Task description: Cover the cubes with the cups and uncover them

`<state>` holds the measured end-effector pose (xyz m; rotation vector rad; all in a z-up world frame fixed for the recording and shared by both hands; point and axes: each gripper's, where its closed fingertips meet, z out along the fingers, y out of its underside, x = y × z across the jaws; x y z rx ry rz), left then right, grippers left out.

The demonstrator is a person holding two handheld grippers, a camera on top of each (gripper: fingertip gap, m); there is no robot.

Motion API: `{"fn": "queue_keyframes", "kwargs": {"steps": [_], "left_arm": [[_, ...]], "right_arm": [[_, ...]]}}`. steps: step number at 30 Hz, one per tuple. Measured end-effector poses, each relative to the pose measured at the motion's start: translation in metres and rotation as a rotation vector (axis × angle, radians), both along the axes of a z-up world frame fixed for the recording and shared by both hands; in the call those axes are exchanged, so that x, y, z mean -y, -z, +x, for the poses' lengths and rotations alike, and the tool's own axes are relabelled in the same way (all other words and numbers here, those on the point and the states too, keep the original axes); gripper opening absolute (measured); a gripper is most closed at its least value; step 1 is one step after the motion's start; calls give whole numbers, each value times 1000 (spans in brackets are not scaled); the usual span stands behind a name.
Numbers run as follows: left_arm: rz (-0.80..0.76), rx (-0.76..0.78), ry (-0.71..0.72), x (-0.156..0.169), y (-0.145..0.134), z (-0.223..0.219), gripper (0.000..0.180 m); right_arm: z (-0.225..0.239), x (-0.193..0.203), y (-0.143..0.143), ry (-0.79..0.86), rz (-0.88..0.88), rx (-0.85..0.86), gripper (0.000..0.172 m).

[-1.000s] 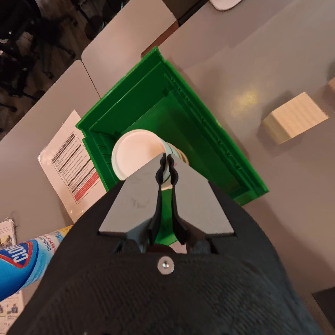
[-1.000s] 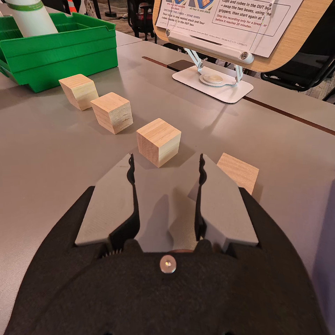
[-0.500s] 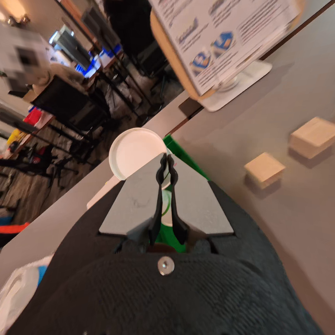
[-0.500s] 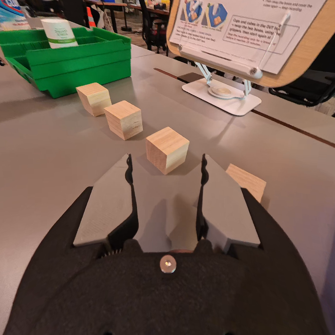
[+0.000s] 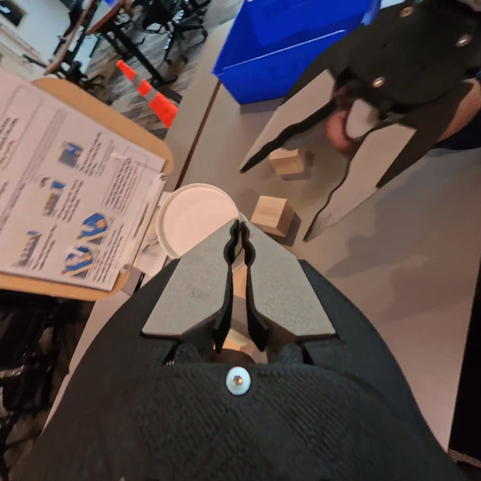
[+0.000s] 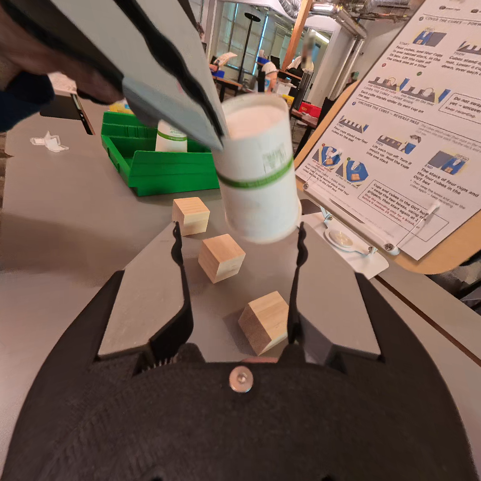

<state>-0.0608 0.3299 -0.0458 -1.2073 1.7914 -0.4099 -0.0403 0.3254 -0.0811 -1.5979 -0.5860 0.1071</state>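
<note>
the left gripper (image 5: 239,226) pinches the rim of a white cup (image 6: 257,169), carried upside down above the cubes (image 6: 221,257) on the table (image 6: 65,234). the right gripper (image 6: 238,231) gapes wide, bare, below it.

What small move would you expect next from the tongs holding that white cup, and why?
Probably the left tongs, pinching the white cup by its wall, lower it toward the wide-open right tongs waiting just beneath; it hangs in the air, mouth still up, above the uncovered wooden cubes.
</note>
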Motion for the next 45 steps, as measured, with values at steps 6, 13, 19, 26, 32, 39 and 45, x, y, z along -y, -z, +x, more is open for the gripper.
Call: {"fn": "queue_keyframes", "kwargs": {"steps": [6,13,19,26,32,39,45], "left_arm": [[-59,-46,89,26,20,30,0],[-139,-49,165,50,25,43,0],[-171,7,172,56,25,52,0],[-218,161,179,58,20,63,3],[-353,426,92,26,-3,52,29],[-394,638,-62,-45,24,26,30],[-309,644,-160,-69,38,16,33]], "right_arm": [[8,-15,6,83,18,58,90],[26,-27,10,173,39,86,85],[35,-22,9,185,76,85,82],[47,-19,10,208,78,57,82],[66,-22,15,256,66,41,82],[99,-17,-1,322,106,-50,82],[131,-1,-19,401,160,-117,82]]}}
